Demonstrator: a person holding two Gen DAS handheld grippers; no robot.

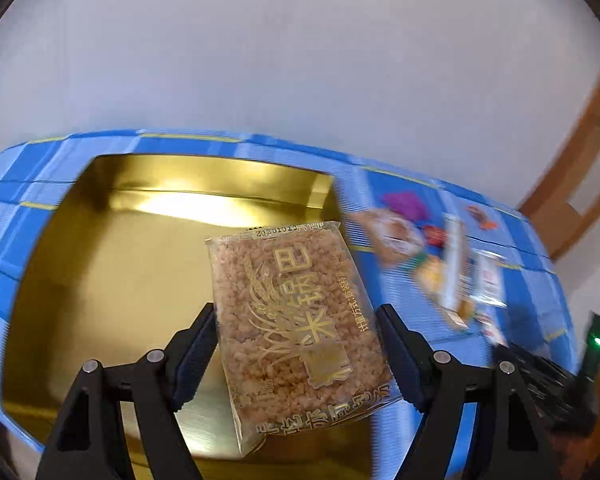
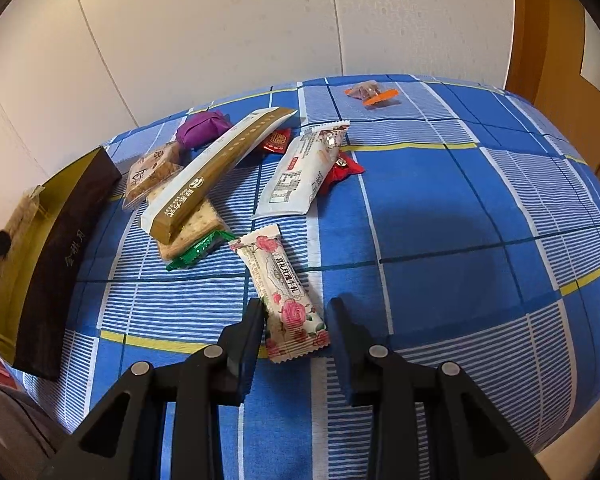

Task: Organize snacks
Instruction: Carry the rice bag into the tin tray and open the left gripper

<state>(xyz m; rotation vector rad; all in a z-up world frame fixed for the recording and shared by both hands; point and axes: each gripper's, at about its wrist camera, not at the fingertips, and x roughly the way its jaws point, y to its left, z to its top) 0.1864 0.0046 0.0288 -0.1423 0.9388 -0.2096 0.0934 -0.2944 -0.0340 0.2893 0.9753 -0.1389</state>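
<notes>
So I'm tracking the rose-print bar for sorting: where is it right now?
In the right wrist view the rose-print bar lies on the blue checked cloth, its near end between the right gripper fingers, just right of the green-wrapped crackers.

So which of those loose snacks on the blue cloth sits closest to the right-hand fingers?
The rose-patterned packet. Its lower end lies between the right gripper's fingers, while the long gold-and-white bar and the white packet lie farther up the cloth.

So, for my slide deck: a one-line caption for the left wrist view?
Left gripper holds a rice cracker pack over the gold box.
</notes>
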